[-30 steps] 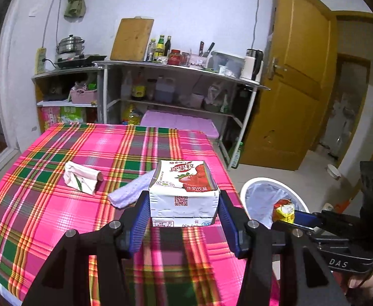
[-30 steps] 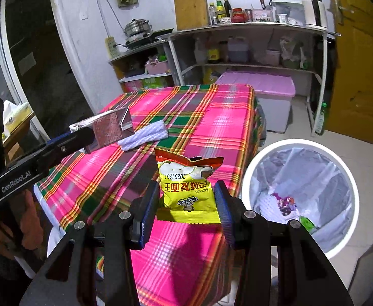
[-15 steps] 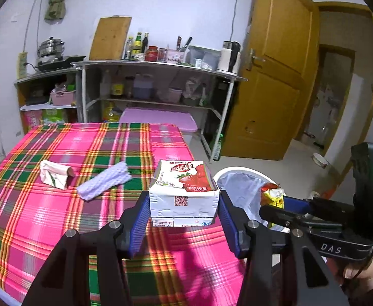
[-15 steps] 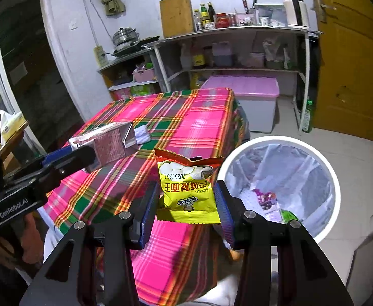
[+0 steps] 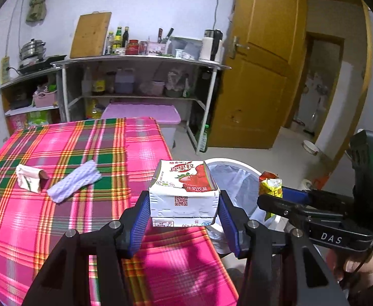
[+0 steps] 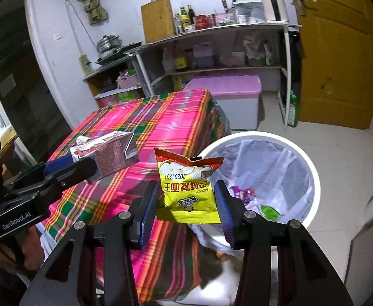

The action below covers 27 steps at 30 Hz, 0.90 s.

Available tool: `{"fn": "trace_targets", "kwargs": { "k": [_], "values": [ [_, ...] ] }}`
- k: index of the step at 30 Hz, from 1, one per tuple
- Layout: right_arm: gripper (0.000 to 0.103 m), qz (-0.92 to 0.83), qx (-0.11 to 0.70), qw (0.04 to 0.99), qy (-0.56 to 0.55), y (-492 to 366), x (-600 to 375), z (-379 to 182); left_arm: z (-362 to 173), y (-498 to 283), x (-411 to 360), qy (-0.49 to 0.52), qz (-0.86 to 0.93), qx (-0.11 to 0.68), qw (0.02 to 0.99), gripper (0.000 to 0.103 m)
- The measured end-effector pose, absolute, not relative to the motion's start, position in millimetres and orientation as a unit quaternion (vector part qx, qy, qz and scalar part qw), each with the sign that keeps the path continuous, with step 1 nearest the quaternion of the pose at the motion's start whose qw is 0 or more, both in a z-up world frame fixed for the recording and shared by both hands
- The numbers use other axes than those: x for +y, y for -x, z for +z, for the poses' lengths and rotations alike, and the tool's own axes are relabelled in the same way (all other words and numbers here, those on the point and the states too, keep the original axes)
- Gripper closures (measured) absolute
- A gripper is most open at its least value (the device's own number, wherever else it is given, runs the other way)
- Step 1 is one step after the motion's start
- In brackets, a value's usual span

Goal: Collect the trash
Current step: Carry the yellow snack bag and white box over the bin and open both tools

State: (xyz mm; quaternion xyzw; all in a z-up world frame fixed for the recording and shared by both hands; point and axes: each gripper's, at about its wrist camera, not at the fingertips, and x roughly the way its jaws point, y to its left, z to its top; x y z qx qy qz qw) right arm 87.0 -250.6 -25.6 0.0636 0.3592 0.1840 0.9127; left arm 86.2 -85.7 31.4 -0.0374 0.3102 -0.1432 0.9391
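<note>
In your left-hand view, the worktop (image 5: 59, 216) has slid toward the left of the picture since a moment ago, and the white bin (image 5: 237, 176) now sits right behind your milk box (image 5: 184, 196). So both your hands have swung over from the worktop toward the bin. That means the drop is close, I think.

Going left to right in that view: a crumpled white wrapper (image 5: 29, 178) and a purple foam sleeve (image 5: 74, 183) lie on the worktop at middle left. They are trash you have not picked up yet. In the lower middle, your left gripper (image 5: 184, 216) has its fingers set wide and pressed on both sides of the milk box, holding it up in the air. At the right, your other gripper pokes in with the yellow bag.

In your right-hand view, the left gripper and its box show at middle left. In the lower middle, your right gripper (image 6: 187, 204) has its fingers partway in, pinching the yellow snack bag (image 6: 189, 193). The bin (image 6: 311, 178) fills the right side. It has a clear liner, and inside it lie a purple wrapper (image 6: 242, 193) and a green scrap (image 6: 269, 210).
</note>
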Motion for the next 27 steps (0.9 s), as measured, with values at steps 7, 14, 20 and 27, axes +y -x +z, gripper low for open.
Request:
{"fn": "trace_targets", "kwargs": {
  "k": [7, 14, 20, 27],
  "values": [
    [0.057, 0.168, 0.365, 0.913, -0.075, -91.0, -268.7, -32.4, 24.0, -99.2, -105.5, 0.026, -0.159, 0.323, 0.933, 0.051],
    [0.057, 0.155, 0.375, 0.91, -0.084, -100.4, -283.1, -42.6, 14.8, -112.7, -124.0, 0.019, -0.174, 0.334, 0.926, 0.051],
    [0.057, 0.144, 0.386, 0.906, -0.091, -108.8, -291.9, -53.6, 3.2, -130.0, -137.1, 0.013, -0.184, 0.349, 0.919, 0.051],
    [0.057, 0.134, 0.402, 0.9, -0.099, -122.9, -301.2, -69.3, -12.2, -149.9, -147.6, 0.009, -0.193, 0.368, 0.909, 0.051]
  ]
}}
